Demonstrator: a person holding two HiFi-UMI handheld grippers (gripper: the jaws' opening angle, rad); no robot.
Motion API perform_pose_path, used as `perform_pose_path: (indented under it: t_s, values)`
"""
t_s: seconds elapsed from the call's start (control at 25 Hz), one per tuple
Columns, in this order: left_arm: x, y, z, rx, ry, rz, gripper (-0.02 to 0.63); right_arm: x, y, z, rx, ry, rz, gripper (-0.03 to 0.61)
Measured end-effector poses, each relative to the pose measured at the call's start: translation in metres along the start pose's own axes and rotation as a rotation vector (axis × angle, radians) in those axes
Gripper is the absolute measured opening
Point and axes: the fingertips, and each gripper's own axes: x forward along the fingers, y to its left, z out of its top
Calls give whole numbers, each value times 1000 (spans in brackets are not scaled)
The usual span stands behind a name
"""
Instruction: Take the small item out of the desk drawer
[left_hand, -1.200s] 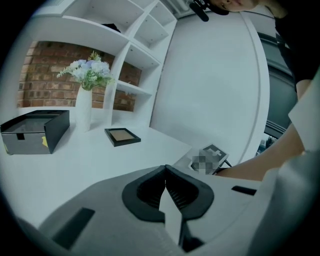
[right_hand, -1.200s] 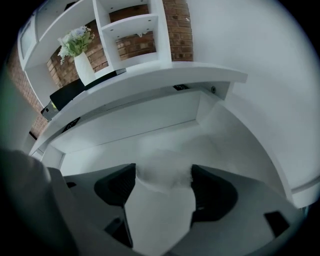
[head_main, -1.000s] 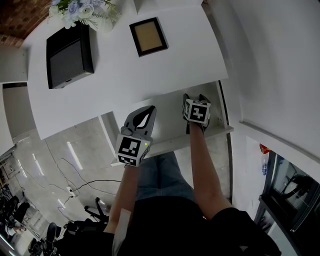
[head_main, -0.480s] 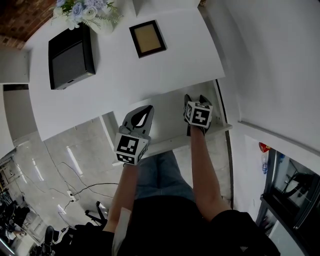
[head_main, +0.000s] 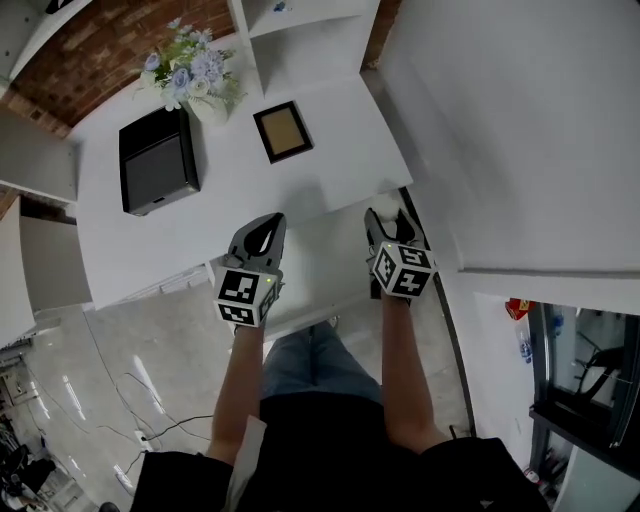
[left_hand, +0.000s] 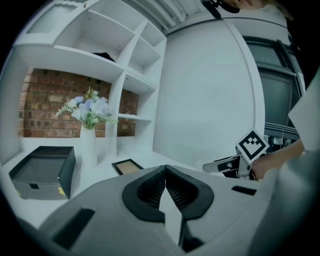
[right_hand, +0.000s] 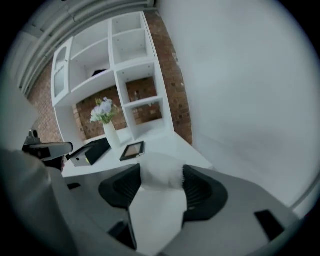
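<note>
1. Grip: the right gripper (right_hand: 161, 176) has its jaws set on either side of a small white fluffy item (right_hand: 159, 170); the jaws have just been closing, and the item fills the gap between the black pads
2. Place of the item: out of the drawer (head_main: 325, 262), held up in the right gripper; in the head view that gripper sits over the open drawer's right end, near the front edge of the desk (head_main: 230, 200)
3. The left gripper (head_main: 262, 232) has its jaws together, tips meeting, nothing between them; it sits over the drawer's left end, at the desk edge
4. The two grippers are side by side, apart, both pointing toward the desk
5. On the white desk top: a black box (head_main: 158, 160) at the left, a vase of flowers (head_main: 195, 80) behind it, a picture frame (head_main: 283, 131) lying flat to the right of the vase
6. Behind the desk: white shelves (right_hand: 125, 50) against a brick wall
</note>
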Motion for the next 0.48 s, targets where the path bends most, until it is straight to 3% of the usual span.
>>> perform_pose_path:
  t_s: [0.28,0.48]
  values:
    - [-14,1,65,52,-131,16,9,-61,20,106,-42,-341,86,255]
    - [-22,-3,104,118,-199,19,9,-101,39,156,-97,-531,150,255]
